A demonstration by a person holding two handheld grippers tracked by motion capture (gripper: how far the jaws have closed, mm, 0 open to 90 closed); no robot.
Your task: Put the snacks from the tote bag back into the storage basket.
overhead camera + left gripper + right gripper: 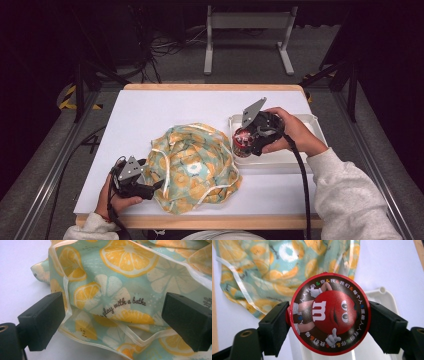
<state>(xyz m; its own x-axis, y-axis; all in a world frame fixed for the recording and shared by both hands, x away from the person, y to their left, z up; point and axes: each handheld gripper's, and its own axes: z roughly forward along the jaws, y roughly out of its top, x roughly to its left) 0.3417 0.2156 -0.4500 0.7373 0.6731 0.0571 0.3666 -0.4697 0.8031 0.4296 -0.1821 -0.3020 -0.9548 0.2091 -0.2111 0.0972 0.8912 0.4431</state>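
A crumpled plastic bag (pixel 195 167) printed with orange and lemon slices lies in the middle of the white table (pixel 150 115). My left gripper (pixel 156 186) is open at the bag's near left edge, its jaws on either side of a fold of the bag (pixel 112 302). My right gripper (pixel 239 141) is shut on a round red M&M's can (pixel 242 142), held over the left end of a white tray (pixel 305 125). In the right gripper view the can's lid (pixel 329 322) faces the camera, clamped between both jaws, with the bag (pixel 274 272) behind it.
The white tray (pixel 384 296) sits at the table's right side. The table's wooden front edge (pixel 200 221) is close to the person's sleeves. Beyond the table stand a grey frame (pixel 247 30) and loose cables (pixel 165 47) on the floor.
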